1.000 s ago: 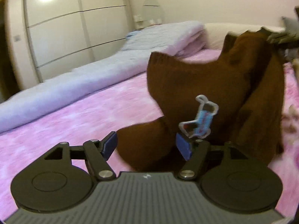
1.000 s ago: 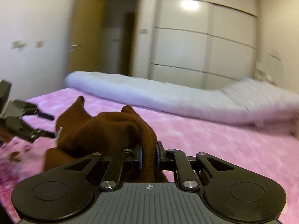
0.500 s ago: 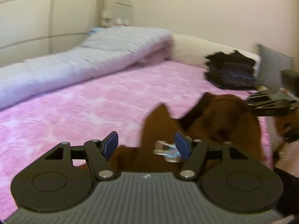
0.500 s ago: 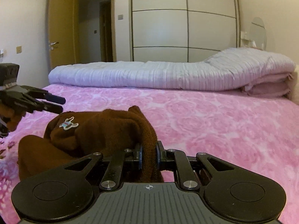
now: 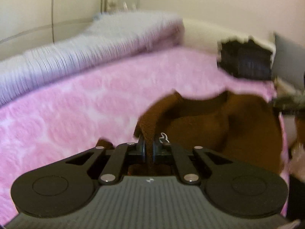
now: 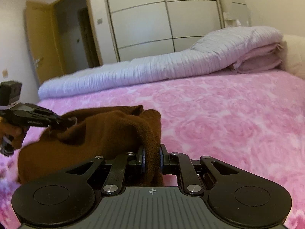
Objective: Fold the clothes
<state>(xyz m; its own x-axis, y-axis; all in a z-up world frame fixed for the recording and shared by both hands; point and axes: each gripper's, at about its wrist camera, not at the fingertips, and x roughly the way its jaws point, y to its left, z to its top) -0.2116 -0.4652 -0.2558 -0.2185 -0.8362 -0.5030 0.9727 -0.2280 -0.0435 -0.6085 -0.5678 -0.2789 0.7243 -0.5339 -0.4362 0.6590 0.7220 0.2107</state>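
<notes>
- left wrist view is all motion smear, so the dark pile of clothes [image 5: 246, 61] by the far edge of the bed is just a blob
- little white logo [image 5: 164, 137] on the brown sweater [image 5: 209, 129] sits half behind the gripper, can't read it
- hand [image 6: 11, 133] holding the left gripper [image 6: 63, 123] gets chopped off by the frame edge

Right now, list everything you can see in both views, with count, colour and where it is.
brown garment: one, brown, bunched on the bed, pinched at two places by the tongs
bedspread: one, pink floral, covering the bed
folded quilt: one, pale lilac-white, along the far side of the bed
stack of folded clothes: one, dark, at the far end of the bed by the headboard
wardrobe: one, white sliding panels, behind the bed
door: one, wooden, open, left of the wardrobe
left tongs: one, black, shut on a fold of the garment
right tongs: one, black, shut on a thick fold of the garment
hand: one, holding the left tongs, at the left edge of the right wrist view
</notes>
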